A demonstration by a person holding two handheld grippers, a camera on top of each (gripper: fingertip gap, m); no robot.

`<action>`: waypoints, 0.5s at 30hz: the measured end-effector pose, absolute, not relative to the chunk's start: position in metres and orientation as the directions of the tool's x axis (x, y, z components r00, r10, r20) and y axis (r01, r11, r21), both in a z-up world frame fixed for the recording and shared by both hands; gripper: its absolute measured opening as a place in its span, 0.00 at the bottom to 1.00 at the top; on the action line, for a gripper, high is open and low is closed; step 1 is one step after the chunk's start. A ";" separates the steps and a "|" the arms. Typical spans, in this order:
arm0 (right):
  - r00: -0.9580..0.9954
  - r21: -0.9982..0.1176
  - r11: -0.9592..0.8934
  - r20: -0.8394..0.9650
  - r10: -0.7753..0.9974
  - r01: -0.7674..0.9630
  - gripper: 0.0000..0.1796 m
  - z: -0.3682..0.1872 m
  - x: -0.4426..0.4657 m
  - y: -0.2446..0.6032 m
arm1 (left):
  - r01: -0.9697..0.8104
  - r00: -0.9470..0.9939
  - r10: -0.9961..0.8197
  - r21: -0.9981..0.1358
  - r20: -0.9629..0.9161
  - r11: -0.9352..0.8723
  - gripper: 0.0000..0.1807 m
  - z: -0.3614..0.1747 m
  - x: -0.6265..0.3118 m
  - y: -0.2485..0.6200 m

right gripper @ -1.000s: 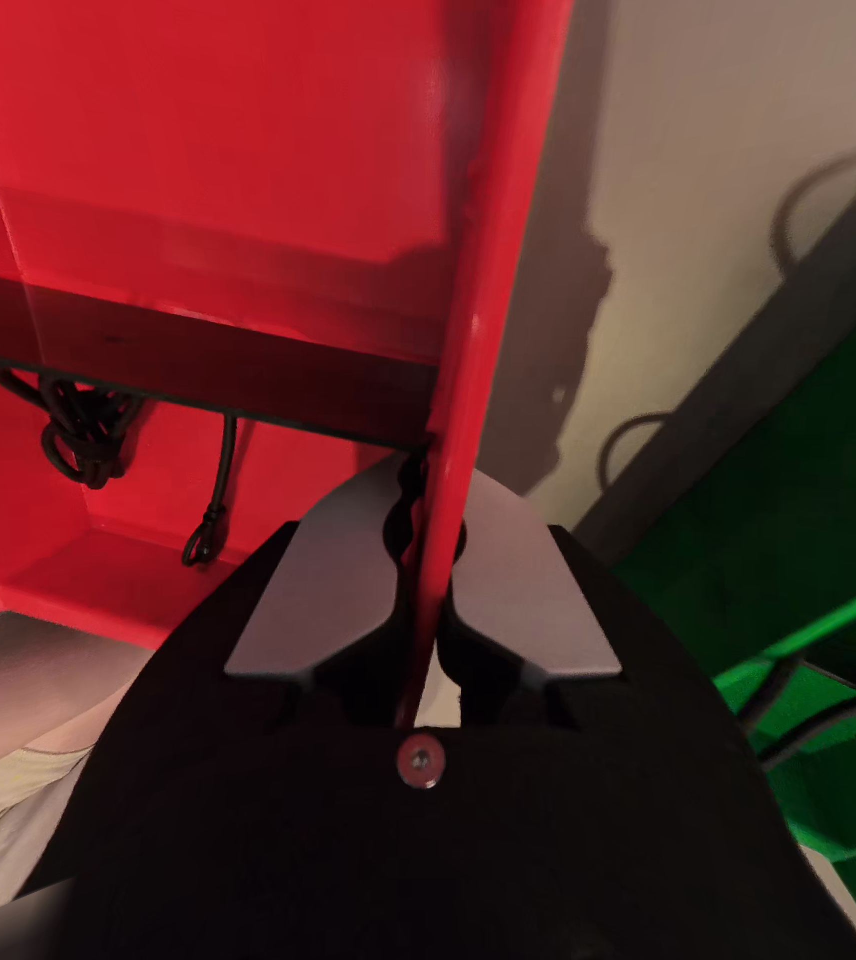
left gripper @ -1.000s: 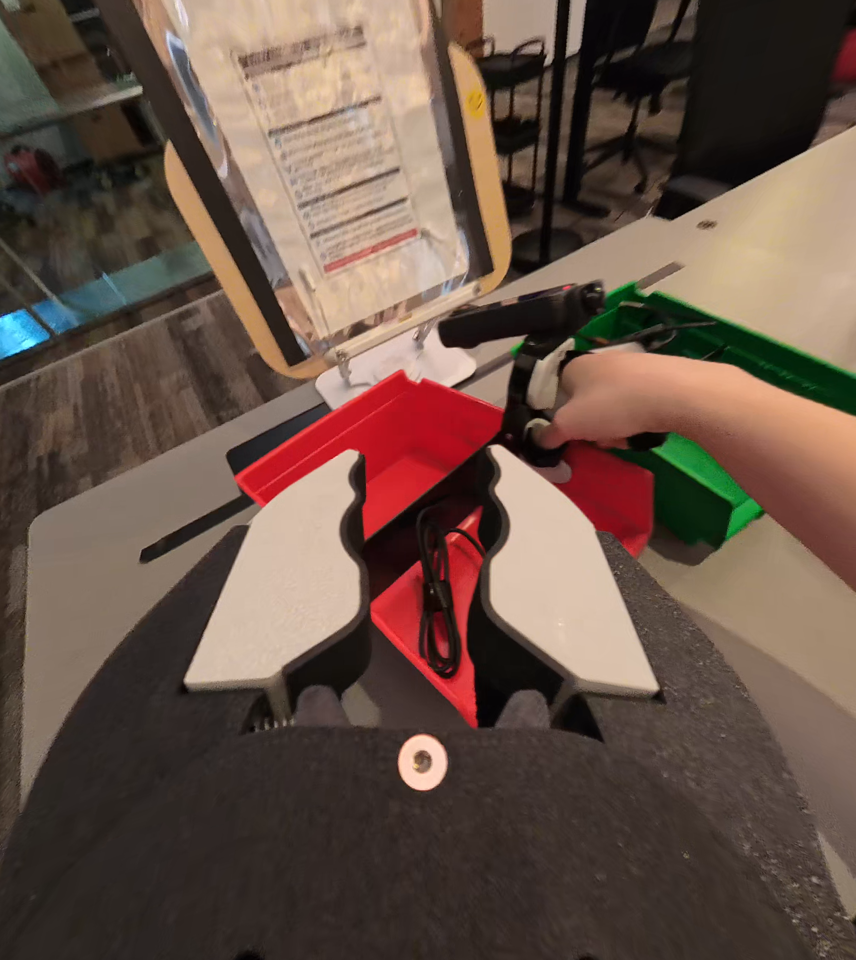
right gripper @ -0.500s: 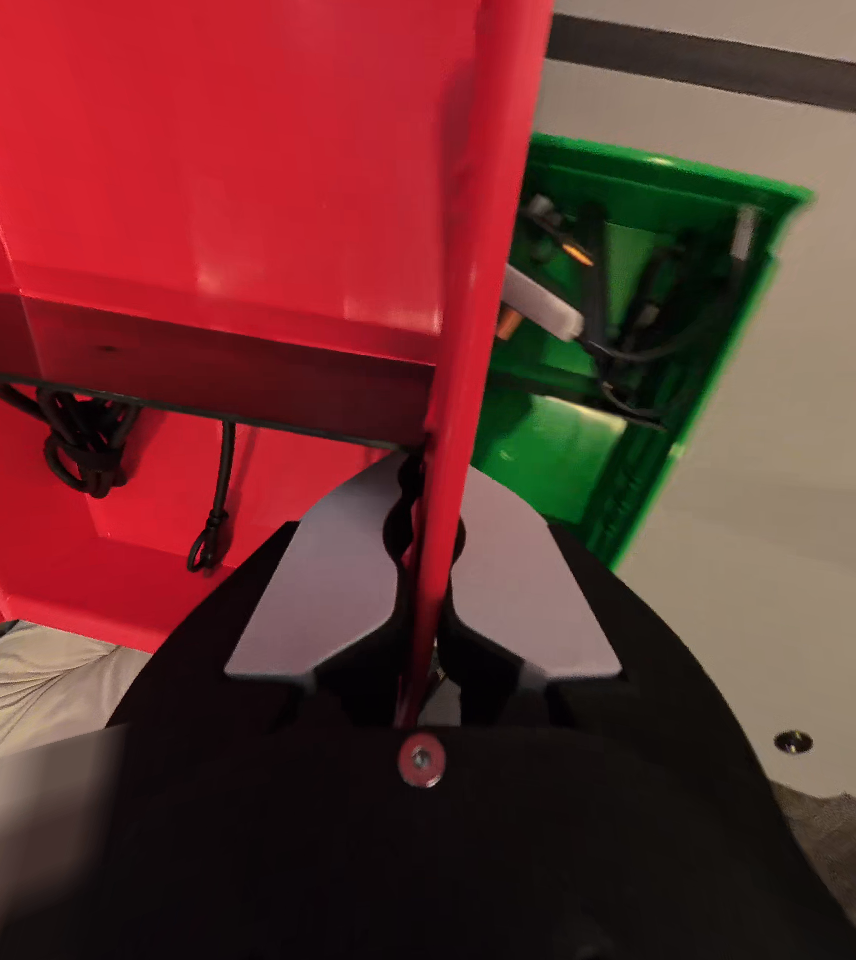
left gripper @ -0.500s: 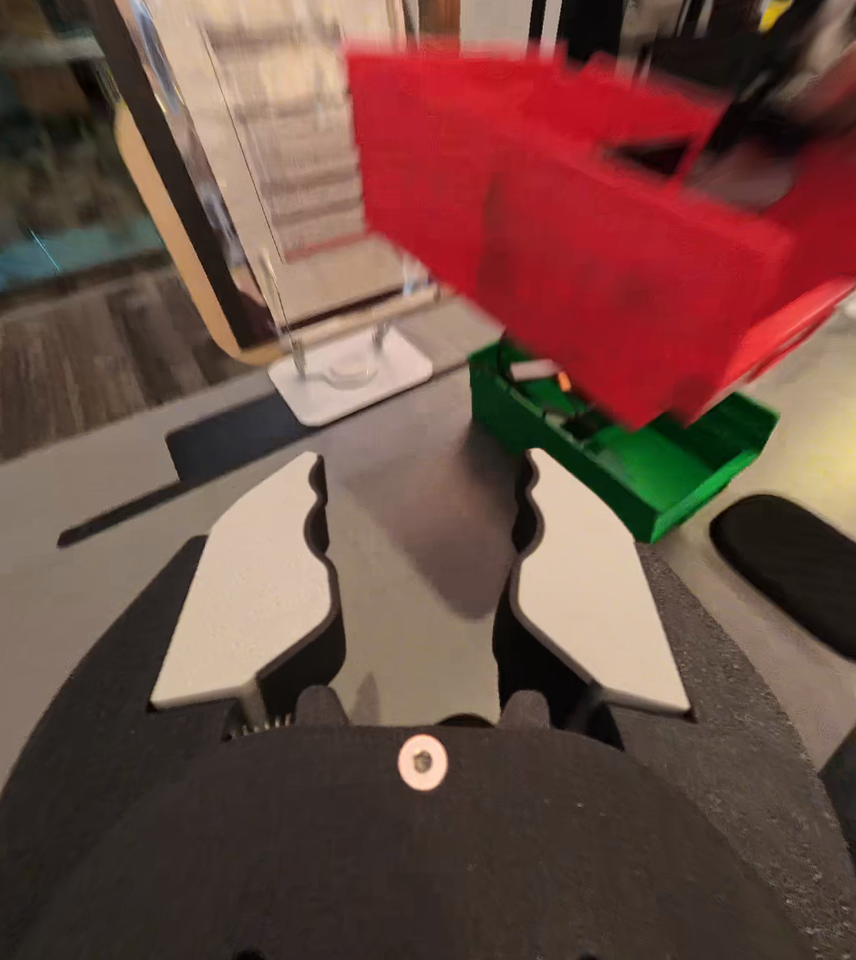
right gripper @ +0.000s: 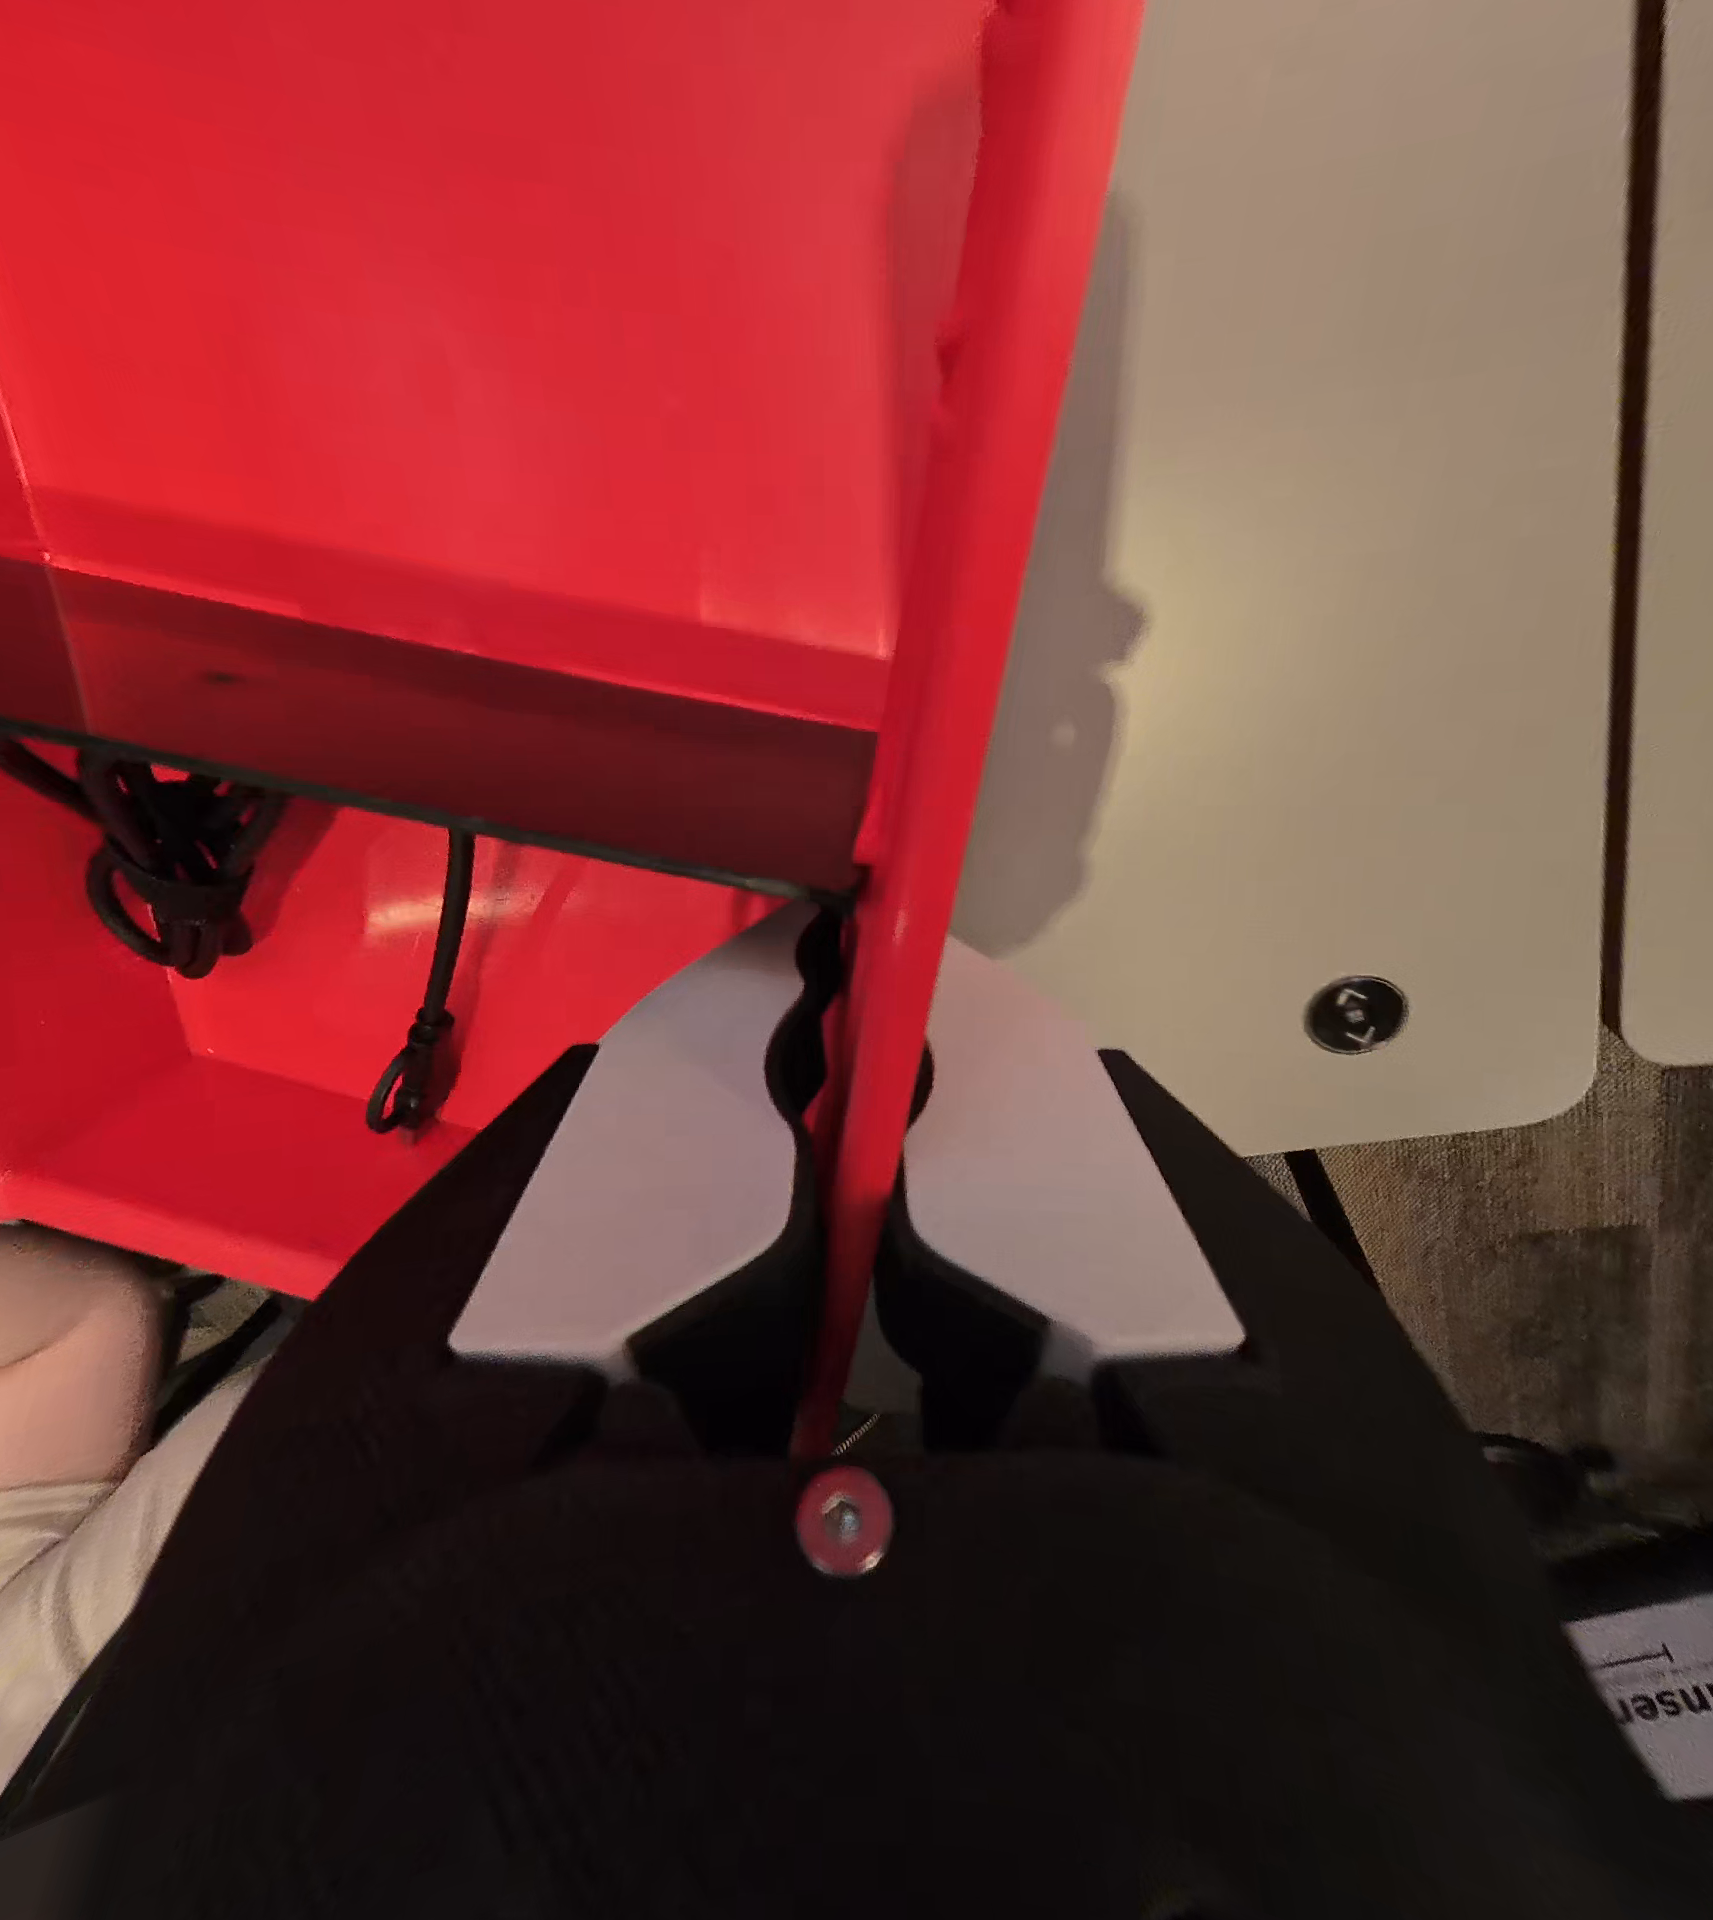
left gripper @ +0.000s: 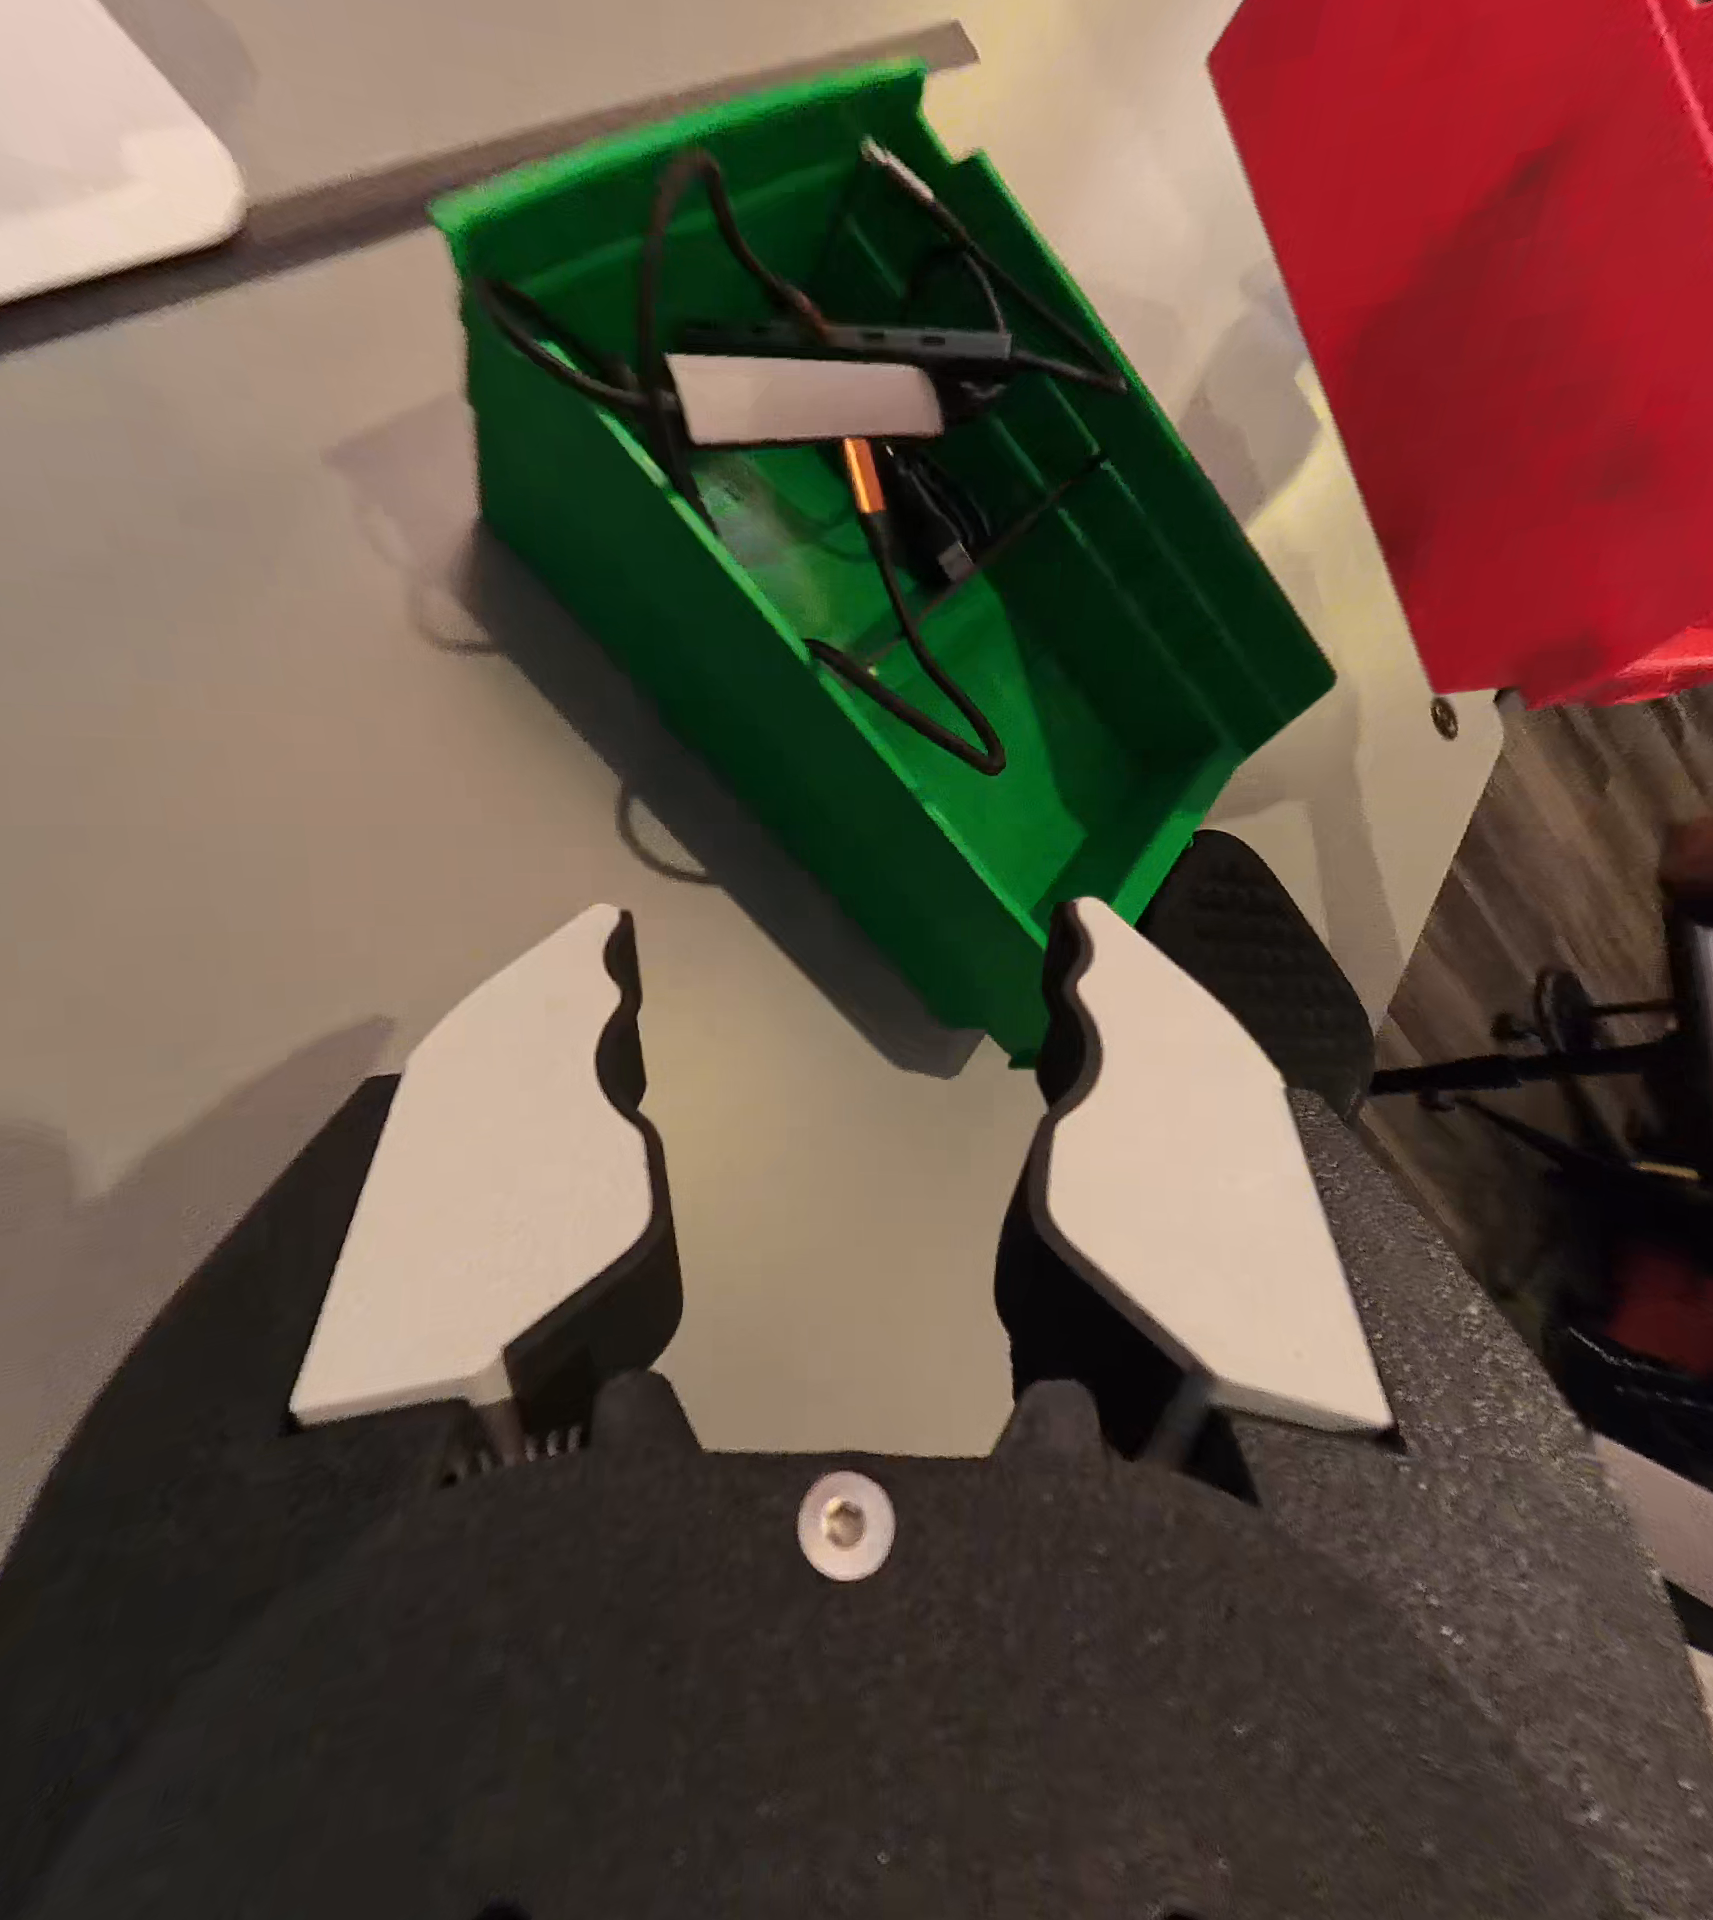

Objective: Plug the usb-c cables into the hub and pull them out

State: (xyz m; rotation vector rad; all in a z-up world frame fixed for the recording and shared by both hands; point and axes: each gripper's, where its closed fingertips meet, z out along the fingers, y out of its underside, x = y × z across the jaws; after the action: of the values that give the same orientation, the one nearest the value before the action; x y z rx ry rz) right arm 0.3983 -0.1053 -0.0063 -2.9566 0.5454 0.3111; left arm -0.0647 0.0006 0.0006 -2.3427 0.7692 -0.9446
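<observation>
- Step in hand, as judged: the red bin (right gripper: 478, 343) is being carried clear of the table (left gripper: 156, 644) before any plugging starts; no cable is yet in a gripper
- To do it well: keep the bin level so the bundled black cable (right gripper: 168, 862) and the loose cable end (right gripper: 412, 1049) behind its dark divider (right gripper: 395, 748) do not slide out, and set it down well apart from the green bin (left gripper: 717, 665)
- Left gripper (left gripper: 836, 997): jaws spread wide, nothing between them, nothing touched; it hangs above bare table with the green bin's near corner just beyond its right fingertip
- Green bin, centre of the left view: holds the grey hub (left gripper: 805, 400), a second dark hub (left gripper: 893, 338) behind it, an orange-tipped plug (left gripper: 862, 476) and tangled black usb-c cables (left gripper: 919, 665)
- Right of that view: the red bin is held in the air beside the green bin
- Right gripper (right gripper: 857, 997): pressed together on the red bin's side wall (right gripper: 945, 727), one finger inside, one outside; the grip sits near the wall's lower edge
- Risk, as judged: a thin-wall pinch may let the bin pivot
</observation>
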 end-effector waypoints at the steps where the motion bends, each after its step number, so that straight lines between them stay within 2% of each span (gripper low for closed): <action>1: 0.909 -0.070 -0.924 -0.221 -0.353 -0.375 0.04 -0.018 0.407 -0.112 | -0.329 0.591 -0.659 -0.607 0.465 -0.724 0.41 -0.008 -0.053 -0.001; 8: 0.906 -0.014 -0.932 -0.239 -0.348 -0.362 0.04 -0.080 0.428 -0.131 | -0.500 0.656 -0.657 -0.438 0.371 -0.747 0.44 -0.072 -0.017 -0.009; 11: 0.907 0.009 -0.940 -0.259 -0.331 -0.341 0.03 -0.098 0.428 -0.133 | -0.517 0.670 -0.657 -0.420 0.344 -0.746 0.42 -0.080 -0.011 -0.009; 14: 0.916 0.027 -0.948 -0.251 -0.313 -0.316 0.04 -0.110 0.428 -0.136 | -0.625 0.712 -0.686 -0.309 0.150 -0.716 0.39 -0.106 -0.031 -0.007; 15: 0.921 0.027 -0.951 -0.243 -0.304 -0.307 0.04 -0.112 0.429 -0.137 | -0.656 0.716 -0.693 -0.257 0.085 -0.709 0.36 -0.117 -0.038 -0.007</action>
State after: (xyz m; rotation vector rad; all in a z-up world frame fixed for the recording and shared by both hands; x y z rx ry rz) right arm 0.4287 -0.1366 -0.1123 -3.0677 0.4876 0.3856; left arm -0.0376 -0.0068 -0.1168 -2.7132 1.0804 -0.2583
